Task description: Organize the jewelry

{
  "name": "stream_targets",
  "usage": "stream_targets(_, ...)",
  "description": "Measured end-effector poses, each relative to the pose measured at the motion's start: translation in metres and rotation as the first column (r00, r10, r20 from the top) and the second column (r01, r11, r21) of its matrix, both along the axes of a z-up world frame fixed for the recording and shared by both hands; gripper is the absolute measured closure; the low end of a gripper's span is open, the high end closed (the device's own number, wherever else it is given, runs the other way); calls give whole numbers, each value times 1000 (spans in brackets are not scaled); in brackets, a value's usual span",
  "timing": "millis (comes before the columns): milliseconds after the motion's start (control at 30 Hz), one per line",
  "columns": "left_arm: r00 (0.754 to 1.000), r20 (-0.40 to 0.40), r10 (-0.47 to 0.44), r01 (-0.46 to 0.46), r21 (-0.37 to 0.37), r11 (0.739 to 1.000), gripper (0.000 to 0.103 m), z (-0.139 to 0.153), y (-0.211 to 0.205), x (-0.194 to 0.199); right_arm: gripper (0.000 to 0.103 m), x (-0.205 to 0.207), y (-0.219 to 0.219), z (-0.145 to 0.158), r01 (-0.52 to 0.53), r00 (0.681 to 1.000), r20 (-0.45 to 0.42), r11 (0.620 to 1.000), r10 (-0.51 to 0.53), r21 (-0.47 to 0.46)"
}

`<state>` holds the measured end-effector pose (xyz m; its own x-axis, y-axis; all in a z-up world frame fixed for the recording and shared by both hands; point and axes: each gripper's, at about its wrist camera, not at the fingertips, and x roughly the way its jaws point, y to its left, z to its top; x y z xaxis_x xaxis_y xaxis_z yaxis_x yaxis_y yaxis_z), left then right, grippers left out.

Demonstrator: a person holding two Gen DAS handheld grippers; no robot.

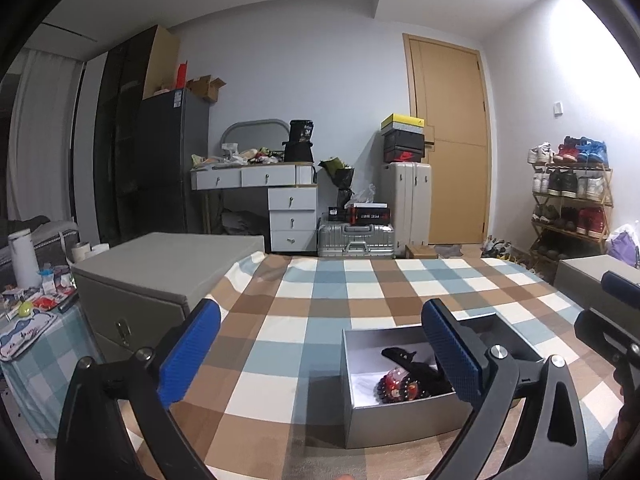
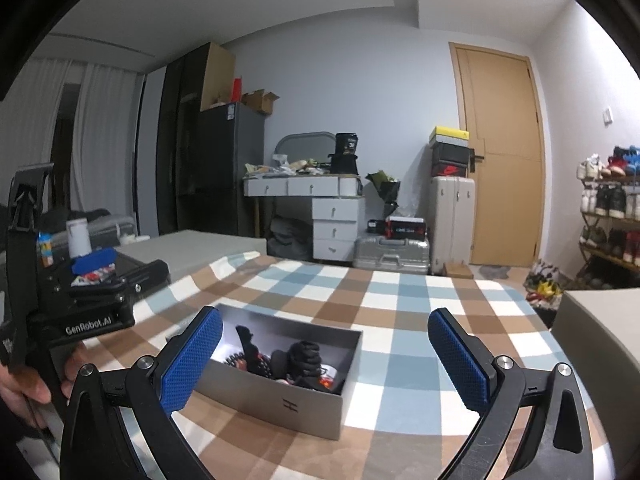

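Note:
An open grey box stands on the checkered tablecloth. Inside lie a red and dark bead bracelet and black hair ties or bands, tangled together. My left gripper is open and empty, held above the cloth with its right finger over the box's right side. My right gripper is open and empty, its fingers straddling the box from the near side. The left gripper also shows in the right wrist view, at the left.
A grey storage box stands at the table's left and another at its right. A cluttered side table lies further left. Behind are a dresser, suitcases, a door and a shoe rack.

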<state>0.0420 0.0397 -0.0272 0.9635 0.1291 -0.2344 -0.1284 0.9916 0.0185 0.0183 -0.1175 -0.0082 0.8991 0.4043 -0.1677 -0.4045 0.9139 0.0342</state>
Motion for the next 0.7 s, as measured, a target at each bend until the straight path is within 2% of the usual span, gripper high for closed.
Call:
stream_targets(167,1000,-26,-7,8,7,1000,4,-9,-3,2,0,6,2,-8,-2,999,-32,1000,2,-19)
stream_targets(400,998,-56,-26,25,-27,999,4,-6,-1,3,0,15,-2,-11,-9,995,-100,1000,9,-3)
stream_targets(533,996,-73,-58,57,-9,998,4,-8,-8,5,0,14,0,-11,-4,995,-97,1000,2,-12)
stream_targets(700,996,-76,-57,56,-11,998,4,-7,-8,2,0,14,-2,-12,8,995,-100,1000,-9,-9)
